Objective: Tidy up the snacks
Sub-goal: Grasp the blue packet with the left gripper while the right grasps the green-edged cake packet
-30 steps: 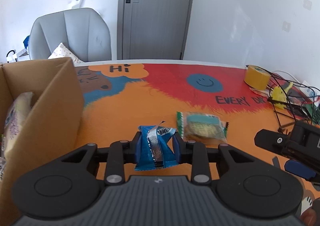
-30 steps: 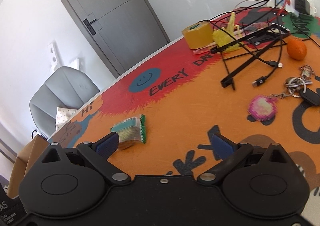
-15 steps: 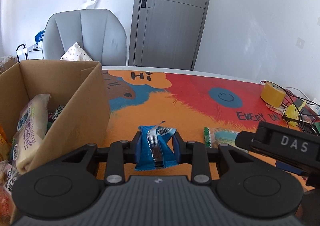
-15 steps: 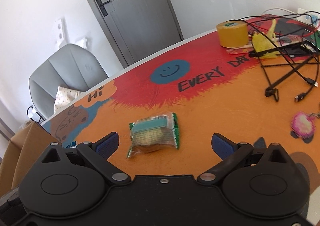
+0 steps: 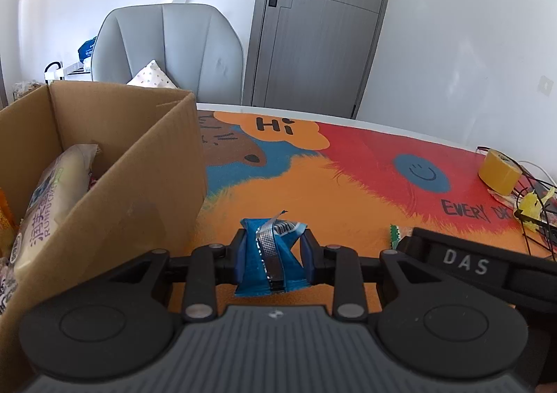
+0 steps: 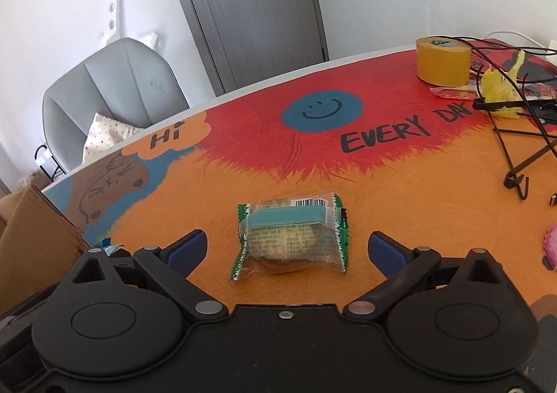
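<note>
My left gripper (image 5: 273, 259) is shut on a blue snack packet (image 5: 271, 257) and holds it above the orange mat, just right of an open cardboard box (image 5: 139, 177). The box holds several snacks, among them a pale long packet (image 5: 52, 205). My right gripper (image 6: 287, 248) is open, its blue pads on either side of a green-edged clear snack packet (image 6: 290, 236) that lies flat on the mat. In the left wrist view the right gripper's body (image 5: 466, 267) covers most of that packet; only its green edge (image 5: 394, 234) shows.
A roll of yellow tape (image 6: 442, 60), yellow wrapper (image 6: 501, 86) and black cables with a wire stand (image 6: 522, 156) lie at the right of the table. A pink keychain (image 6: 551, 246) is at the right edge. A grey chair (image 5: 167, 48) stands behind the table.
My left gripper has moved left toward the box with the blue packet. My right gripper has moved left so that the green-edged packet now lies between its open fingers.
</note>
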The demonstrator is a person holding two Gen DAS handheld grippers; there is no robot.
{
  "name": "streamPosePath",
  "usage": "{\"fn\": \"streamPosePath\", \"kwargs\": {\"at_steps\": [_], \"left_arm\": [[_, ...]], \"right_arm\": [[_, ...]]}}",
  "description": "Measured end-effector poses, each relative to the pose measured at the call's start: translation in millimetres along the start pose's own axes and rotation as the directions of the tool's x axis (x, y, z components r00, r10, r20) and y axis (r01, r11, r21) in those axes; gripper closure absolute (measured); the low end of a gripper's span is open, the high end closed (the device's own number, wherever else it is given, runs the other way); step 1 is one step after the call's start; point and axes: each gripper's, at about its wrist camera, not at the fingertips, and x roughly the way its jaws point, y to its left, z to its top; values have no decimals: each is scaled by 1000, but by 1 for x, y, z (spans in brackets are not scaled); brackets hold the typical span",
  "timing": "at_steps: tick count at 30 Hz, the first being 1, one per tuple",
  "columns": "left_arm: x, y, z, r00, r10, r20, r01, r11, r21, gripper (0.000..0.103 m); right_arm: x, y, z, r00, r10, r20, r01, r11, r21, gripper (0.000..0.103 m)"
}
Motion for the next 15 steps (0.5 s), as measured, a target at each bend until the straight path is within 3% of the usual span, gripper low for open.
{"fn": "streamPosePath", "kwargs": {"at_steps": [3,4,6,15], "left_arm": [[4,0,-2,1000,5,-20,-5,1000,-4,72],[4,-1,-3,1000,7,-23,-7,1000,-3,72],[3,-1,-3,1000,10,-23,-10,1000,-2,72],[-26,-7,-5,1000,-27,4,27,1000,15,72]], "right_arm": [[6,7,-3,999,-38,2,38,998,-55,25],[5,9,-4,998,-57,8,57,995,-81,40],[0,5,-2,1000,-24,-3,23,998,-57,53],[-36,-17,-15,999,-12,39,10,999,34,55]]}}
